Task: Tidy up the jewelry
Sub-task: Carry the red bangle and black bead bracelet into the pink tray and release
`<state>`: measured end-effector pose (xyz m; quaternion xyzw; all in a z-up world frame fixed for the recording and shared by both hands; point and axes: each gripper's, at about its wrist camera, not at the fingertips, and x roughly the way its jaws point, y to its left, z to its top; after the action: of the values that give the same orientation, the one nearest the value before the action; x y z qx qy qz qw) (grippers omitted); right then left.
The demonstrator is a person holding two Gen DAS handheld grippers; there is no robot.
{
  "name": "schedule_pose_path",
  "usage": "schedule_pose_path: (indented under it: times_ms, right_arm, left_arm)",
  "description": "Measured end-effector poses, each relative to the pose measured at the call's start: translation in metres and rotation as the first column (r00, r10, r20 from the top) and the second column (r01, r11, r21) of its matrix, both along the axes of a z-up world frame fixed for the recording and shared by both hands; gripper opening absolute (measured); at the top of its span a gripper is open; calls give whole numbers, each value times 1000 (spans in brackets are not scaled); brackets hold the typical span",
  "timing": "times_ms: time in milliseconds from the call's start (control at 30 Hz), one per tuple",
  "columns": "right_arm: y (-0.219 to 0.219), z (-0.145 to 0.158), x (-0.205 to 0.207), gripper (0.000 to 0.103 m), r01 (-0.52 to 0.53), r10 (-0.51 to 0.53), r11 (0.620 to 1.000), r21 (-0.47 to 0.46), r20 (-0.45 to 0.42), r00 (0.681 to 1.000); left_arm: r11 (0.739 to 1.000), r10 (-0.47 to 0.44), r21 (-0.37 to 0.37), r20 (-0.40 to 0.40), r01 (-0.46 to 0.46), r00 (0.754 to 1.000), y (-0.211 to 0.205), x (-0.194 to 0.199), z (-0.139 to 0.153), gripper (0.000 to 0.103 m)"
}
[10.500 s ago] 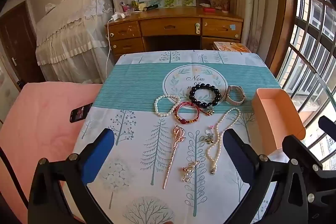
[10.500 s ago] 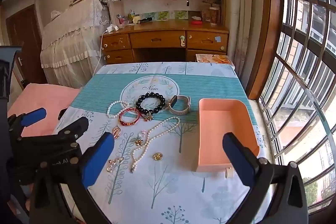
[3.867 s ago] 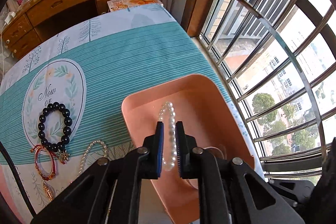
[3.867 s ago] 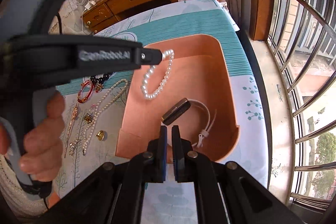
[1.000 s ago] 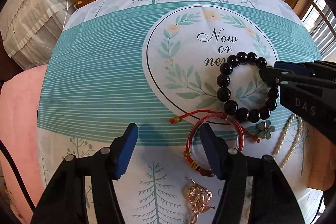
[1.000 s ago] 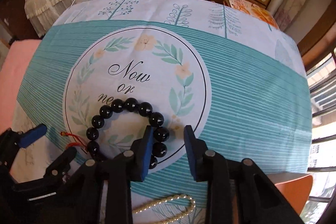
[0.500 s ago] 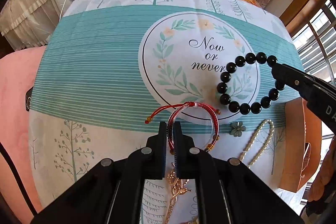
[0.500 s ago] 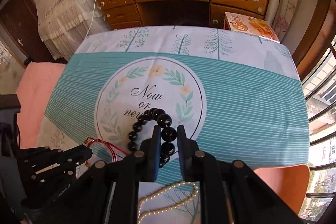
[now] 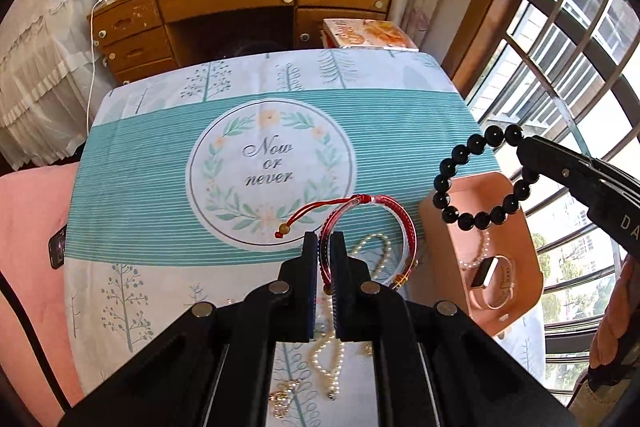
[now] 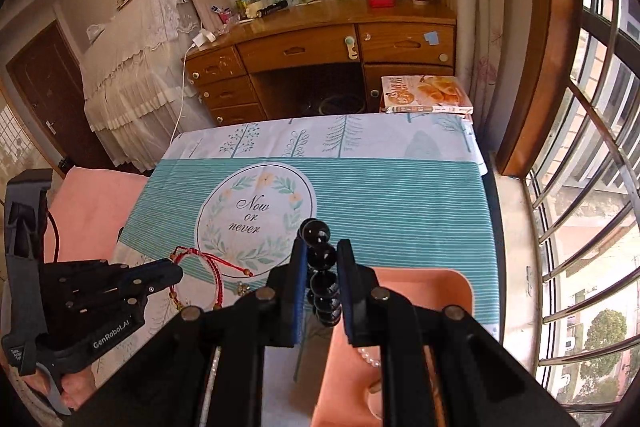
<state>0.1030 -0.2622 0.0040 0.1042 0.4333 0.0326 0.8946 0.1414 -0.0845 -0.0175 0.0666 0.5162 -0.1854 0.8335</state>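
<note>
My left gripper (image 9: 324, 243) is shut on a red cord bracelet (image 9: 384, 211) and holds it above the tablecloth; it also shows in the right wrist view (image 10: 176, 273) with the red bracelet (image 10: 216, 279) hanging from it. My right gripper (image 10: 322, 255) is shut on a black bead bracelet (image 10: 320, 259), which hangs over the near left edge of the peach box (image 10: 452, 281). In the left wrist view the black bracelet (image 9: 452, 171) dangles over the box (image 9: 532, 259), which holds a watch (image 9: 490, 275) and a pearl bracelet (image 9: 476, 259).
A long pearl necklace (image 9: 332, 359) and gold pieces (image 9: 284, 397) lie on the cloth below my left gripper. A phone (image 9: 56, 247) lies at the table's left edge. A wooden desk (image 10: 320, 55) stands beyond the table, a barred window (image 10: 600, 147) to the right.
Both grippers have lifted their bracelets off the cloth and carried them to the right; the black bracelet now hangs over the peach box.
</note>
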Motion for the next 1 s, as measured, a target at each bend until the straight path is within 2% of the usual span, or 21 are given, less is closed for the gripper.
schedule_pose_path:
  times_ms: [200, 433, 533, 667, 800, 1000]
  right_arm:
    - [-19, -8, -19, 15, 32, -32, 999, -26, -9, 999]
    - [-35, -45, -19, 15, 29, -26, 999, 29, -92, 995]
    - [-43, -65, -14, 16, 55, -53, 998, 7, -147, 988]
    - [-52, -89, -14, 16, 98, -113, 992, -81, -205, 972]
    - [-71, -97, -23, 16, 146, -144, 989, -9, -217, 965]
    - [-89, -92, -42, 16, 212, -201, 976, 41, -190, 961]
  left_arm:
    - [997, -78, -4, 28, 79, 997, -47, -19, 10, 4]
    - [990, -139, -4, 27, 139, 990, -83, -33, 9, 4]
    - [988, -154, 2, 23, 154, 988, -92, -36, 6, 4]
    - [984, -178, 6, 15, 178, 984, -103, -39, 1, 4]
    - [981, -196, 6, 5, 196, 981, -114, -40, -5, 4]
    - [976, -218, -2, -24, 218, 976, -127, -40, -18, 4]
